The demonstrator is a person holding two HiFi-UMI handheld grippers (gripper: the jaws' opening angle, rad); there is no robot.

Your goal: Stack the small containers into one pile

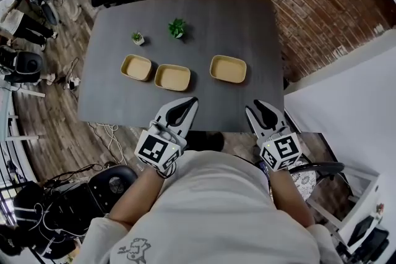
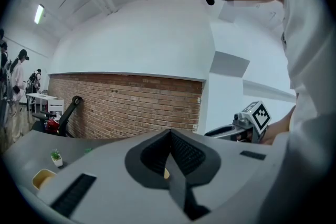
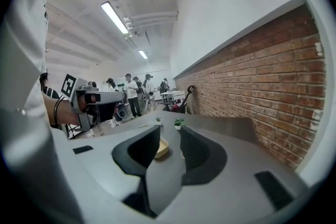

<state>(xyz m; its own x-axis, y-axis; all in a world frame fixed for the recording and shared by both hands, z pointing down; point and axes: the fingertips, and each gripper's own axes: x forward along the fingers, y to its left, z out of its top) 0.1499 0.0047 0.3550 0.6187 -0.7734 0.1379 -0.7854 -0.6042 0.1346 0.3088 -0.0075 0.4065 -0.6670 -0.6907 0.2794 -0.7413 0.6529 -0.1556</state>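
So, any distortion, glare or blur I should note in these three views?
Head view: even light, sharp, table edges bowed by the lens. Left gripper view: heavy fisheye, dark corners, ceiling light blown out. Right gripper view: same fisheye, ceiling tube glaring, brick wall curved.

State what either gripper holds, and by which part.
Nothing. The left gripper is shut, the right gripper open, both empty; three containers lie on the table.

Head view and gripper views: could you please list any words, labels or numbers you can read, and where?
No readable words or numbers anywhere.
The left gripper and right gripper carry square marker patterns only, no letters.
Shirt print: a small drawing, too small to read.
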